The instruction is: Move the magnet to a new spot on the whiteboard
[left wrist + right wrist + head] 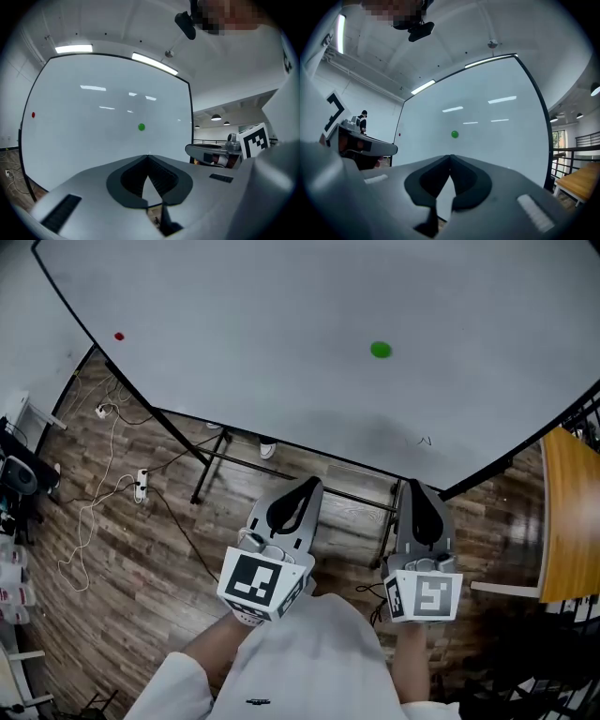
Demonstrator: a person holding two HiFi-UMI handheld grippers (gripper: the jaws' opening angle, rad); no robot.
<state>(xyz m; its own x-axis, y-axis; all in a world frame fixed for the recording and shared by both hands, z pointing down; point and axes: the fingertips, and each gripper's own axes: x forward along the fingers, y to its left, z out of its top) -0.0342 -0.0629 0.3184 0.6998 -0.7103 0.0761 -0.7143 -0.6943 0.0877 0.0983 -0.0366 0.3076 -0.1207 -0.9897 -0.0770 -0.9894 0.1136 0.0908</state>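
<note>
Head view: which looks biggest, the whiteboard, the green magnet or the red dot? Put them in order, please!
1. whiteboard, by far the largest.
2. green magnet.
3. red dot, a little smaller here, but it sits nearer the picture's edge, so its true size may match the green one.

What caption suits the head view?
Left tongs and right tongs, both shut and empty, face a whiteboard with a green magnet.
</note>
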